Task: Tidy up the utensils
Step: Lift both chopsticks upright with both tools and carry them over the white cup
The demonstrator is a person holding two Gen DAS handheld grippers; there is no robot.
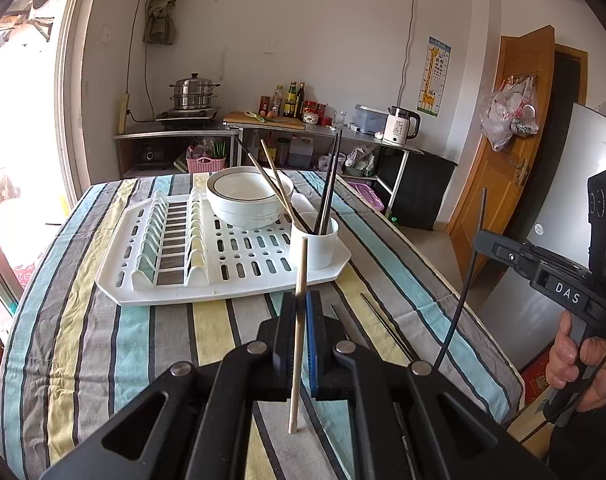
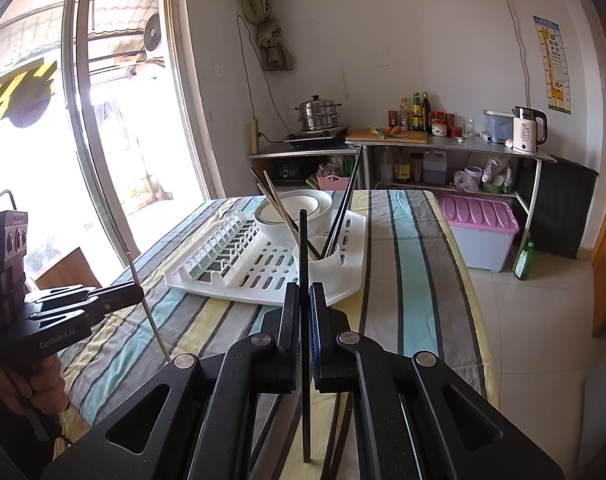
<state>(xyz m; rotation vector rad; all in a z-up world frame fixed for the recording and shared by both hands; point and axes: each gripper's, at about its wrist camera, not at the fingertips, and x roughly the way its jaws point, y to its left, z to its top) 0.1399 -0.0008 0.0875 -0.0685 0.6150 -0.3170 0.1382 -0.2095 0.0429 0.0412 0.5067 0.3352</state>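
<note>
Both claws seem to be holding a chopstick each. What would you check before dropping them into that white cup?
1. Left gripper shut on the wooden chopstick: ok.
2. Right gripper shut on the black chopstick: ok.
3. Both sticks near upright in the jaws: ok.
4. Cup upright on the rack: ok.
5. Room left in the cup, which already holds several chopsticks: ok, though crowded.
6. Loose chopsticks left on the cloth: not ok, at least one still there.
</note>
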